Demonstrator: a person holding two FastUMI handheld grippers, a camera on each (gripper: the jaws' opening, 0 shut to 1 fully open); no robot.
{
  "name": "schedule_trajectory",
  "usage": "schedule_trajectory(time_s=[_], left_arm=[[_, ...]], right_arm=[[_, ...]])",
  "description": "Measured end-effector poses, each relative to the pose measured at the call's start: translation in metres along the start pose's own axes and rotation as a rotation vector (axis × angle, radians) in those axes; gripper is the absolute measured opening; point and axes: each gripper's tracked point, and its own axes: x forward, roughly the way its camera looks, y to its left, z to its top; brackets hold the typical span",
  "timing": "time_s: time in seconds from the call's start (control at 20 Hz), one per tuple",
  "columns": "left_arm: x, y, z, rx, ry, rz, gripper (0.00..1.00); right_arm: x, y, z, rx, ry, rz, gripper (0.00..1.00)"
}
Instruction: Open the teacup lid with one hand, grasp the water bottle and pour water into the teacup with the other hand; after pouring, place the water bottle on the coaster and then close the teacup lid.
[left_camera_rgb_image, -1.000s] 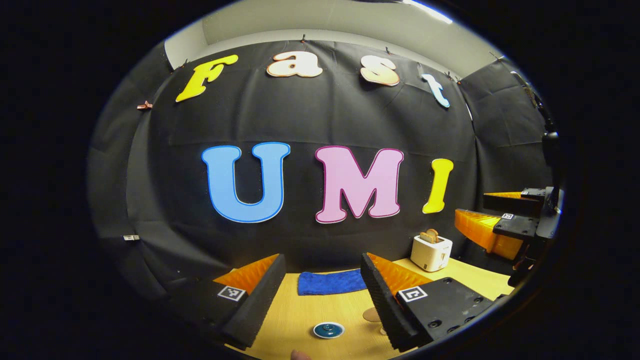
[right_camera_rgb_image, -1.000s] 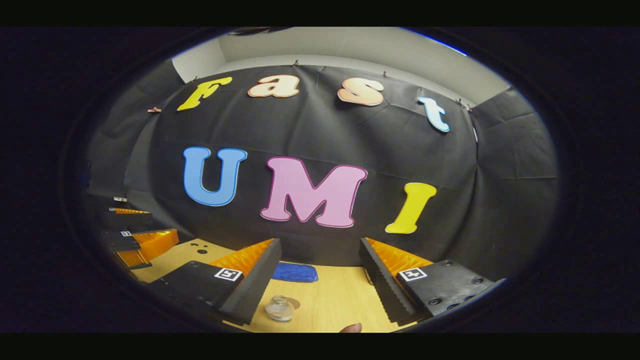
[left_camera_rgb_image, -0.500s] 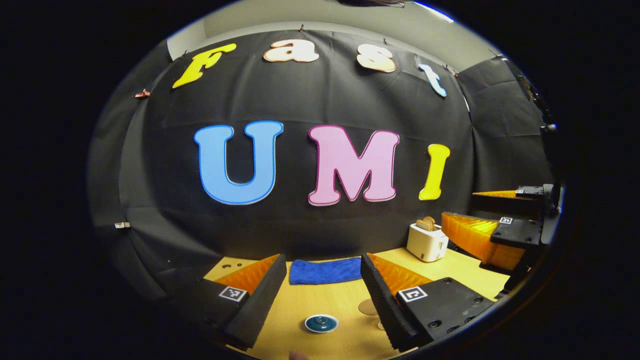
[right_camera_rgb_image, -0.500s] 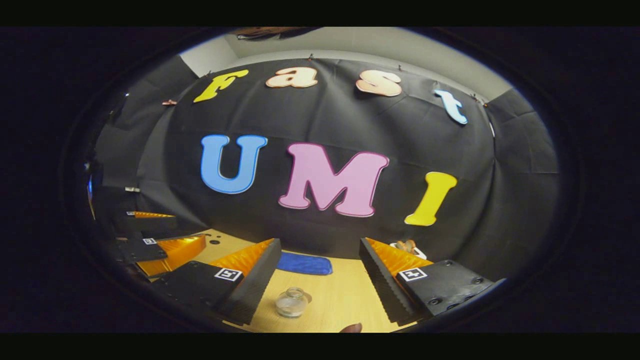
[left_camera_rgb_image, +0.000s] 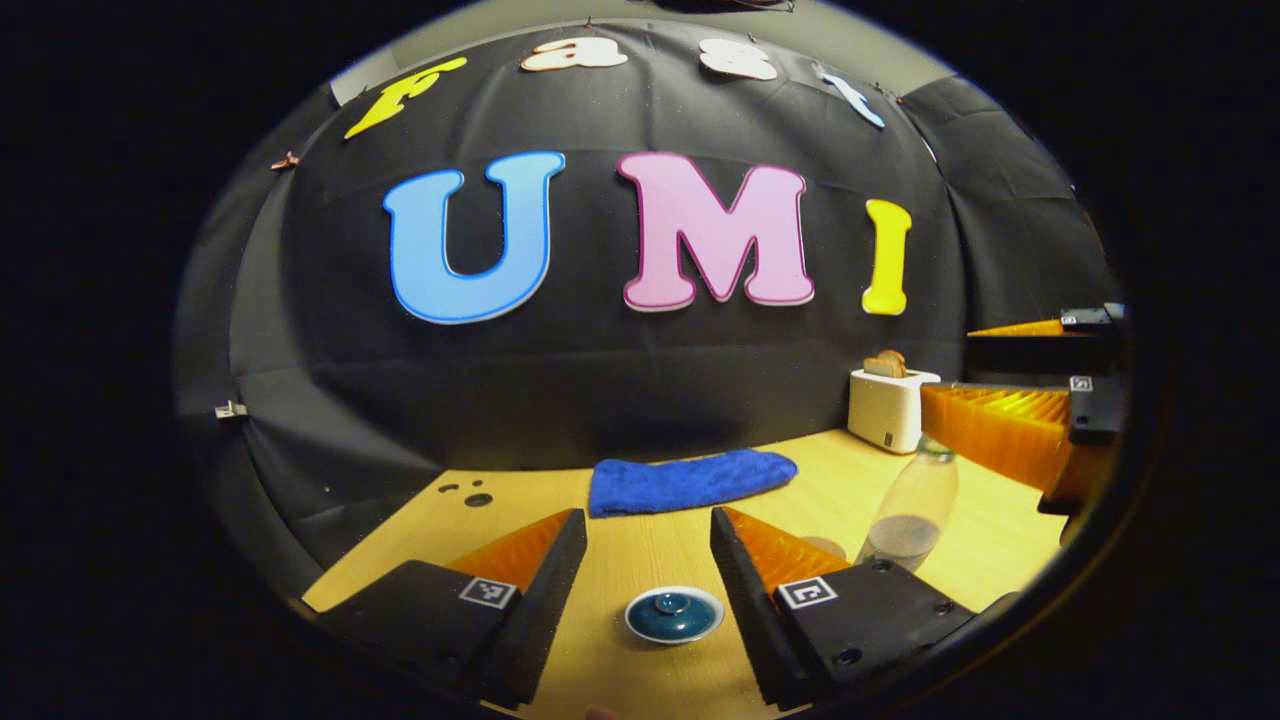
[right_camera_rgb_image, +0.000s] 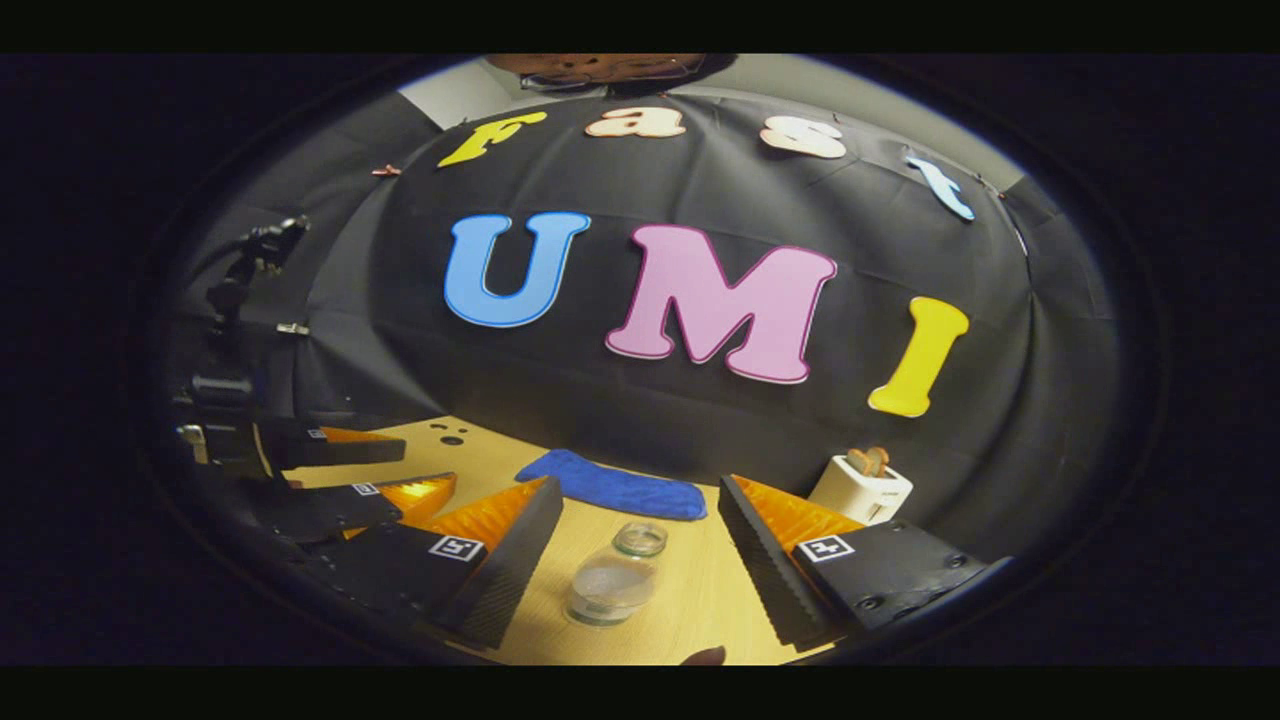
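A teacup with a dark teal lid (left_camera_rgb_image: 674, 614) and white rim stands on the wooden table (left_camera_rgb_image: 640, 560), low between my left gripper's (left_camera_rgb_image: 647, 515) open fingers, untouched. To its right stands the clear water bottle (left_camera_rgb_image: 910, 505), a little water in its base. A round coaster (left_camera_rgb_image: 826, 546) peeks out behind my left gripper's right finger. My right gripper (right_camera_rgb_image: 640, 487) is open above the bottle (right_camera_rgb_image: 612, 582), which sits between its fingers without contact. The right gripper (left_camera_rgb_image: 955, 375) hovers at the far right, beyond the bottle. The left gripper (right_camera_rgb_image: 430, 468) hangs at the left.
A folded blue cloth (left_camera_rgb_image: 690, 480) lies at the back of the table near the wall. A white toaster (left_camera_rgb_image: 888, 405) with bread in it stands at the back right. Small dark holes (left_camera_rgb_image: 472, 496) mark the table's back left.
Both grippers have tipped downward and come closer to the table. The teacup and the bottle look larger and sit higher between the fingers. The bottle now shows in the left gripper view.
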Motion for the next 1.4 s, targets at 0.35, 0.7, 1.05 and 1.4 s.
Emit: schedule_trajectory(time_s=[0.35,0.7,1.05,1.4], left_arm=[[0.035,-0.014,-0.067,0.007,0.054,-0.027,0.66],[0.048,-0.017,-0.101,-0.005,0.124,-0.029,0.42],[0.051,-0.018,-0.095,-0.001,0.108,-0.011,0.24],[0.043,-0.005,-0.057,-0.037,0.042,0.018,0.31]], right_arm=[[0.011,0.013,-0.066,0.008,0.042,0.005,0.98],[0.015,0.013,-0.088,0.034,0.074,-0.002,0.98],[0.017,0.013,-0.110,0.068,0.108,-0.001,0.98],[0.014,0.015,-0.140,0.086,0.153,0.006,0.98]])
